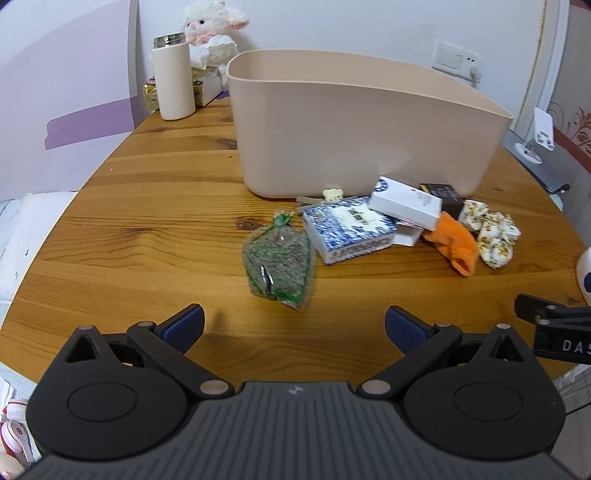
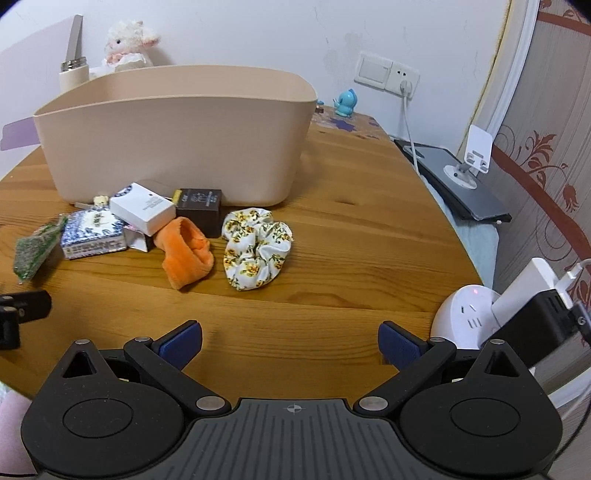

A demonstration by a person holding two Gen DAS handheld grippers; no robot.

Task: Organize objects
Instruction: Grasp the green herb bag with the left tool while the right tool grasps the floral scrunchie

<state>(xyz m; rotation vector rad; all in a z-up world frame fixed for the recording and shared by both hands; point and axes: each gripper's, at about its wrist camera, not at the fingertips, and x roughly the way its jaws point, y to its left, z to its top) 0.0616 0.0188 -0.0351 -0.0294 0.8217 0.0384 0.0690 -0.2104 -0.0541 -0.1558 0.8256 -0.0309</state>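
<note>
A beige plastic bin (image 1: 354,125) (image 2: 177,136) stands on the wooden table (image 1: 147,229) (image 2: 351,236). In front of it lie a green net bag (image 1: 279,260) (image 2: 35,247), a blue-white tissue pack (image 1: 349,229) (image 2: 92,230), a white box (image 1: 404,203) (image 2: 142,208), a dark brown box (image 1: 445,195) (image 2: 199,206), an orange sock (image 1: 452,240) (image 2: 186,251) and a floral scrunchie (image 1: 491,230) (image 2: 256,247). My left gripper (image 1: 293,328) is open and empty, just short of the net bag. My right gripper (image 2: 290,341) is open and empty, short of the scrunchie.
A white flask (image 1: 173,75) and a plush lamb (image 1: 212,26) stand at the back left. A white power adapter (image 2: 469,314) with plugs sits at the right table edge. A laptop with a phone stand (image 2: 461,177) lies off the right edge. A blue figurine (image 2: 345,103) stands by the wall.
</note>
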